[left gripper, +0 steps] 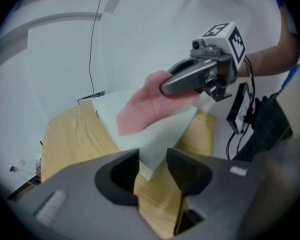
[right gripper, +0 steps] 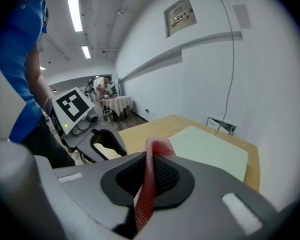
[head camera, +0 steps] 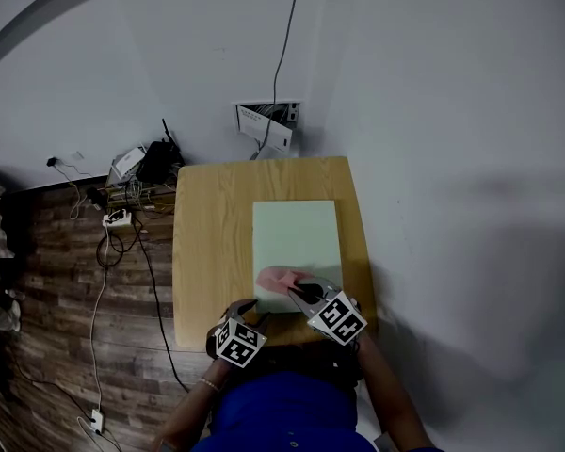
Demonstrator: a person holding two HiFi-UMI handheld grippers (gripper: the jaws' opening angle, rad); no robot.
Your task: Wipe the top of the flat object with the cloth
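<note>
Two claws: right gripper (head camera: 301,293) clamped on pink cloth (head camera: 277,278) over near end of flat panel (head camera: 298,238), long axis running straight away; left gripper (head camera: 249,307) open, empty, at near-left corner.

In the head view the right gripper (head camera: 301,292) and the pink cloth (head camera: 278,278) cover the near edge of the flat board (head camera: 297,234). The person's blue torso (head camera: 282,412) is cut off at the bottom. The dark clutter of boxes and cables (head camera: 137,182) is too small to sort. In the right gripper view the cloth's lower end is lost between the jaws.
</note>
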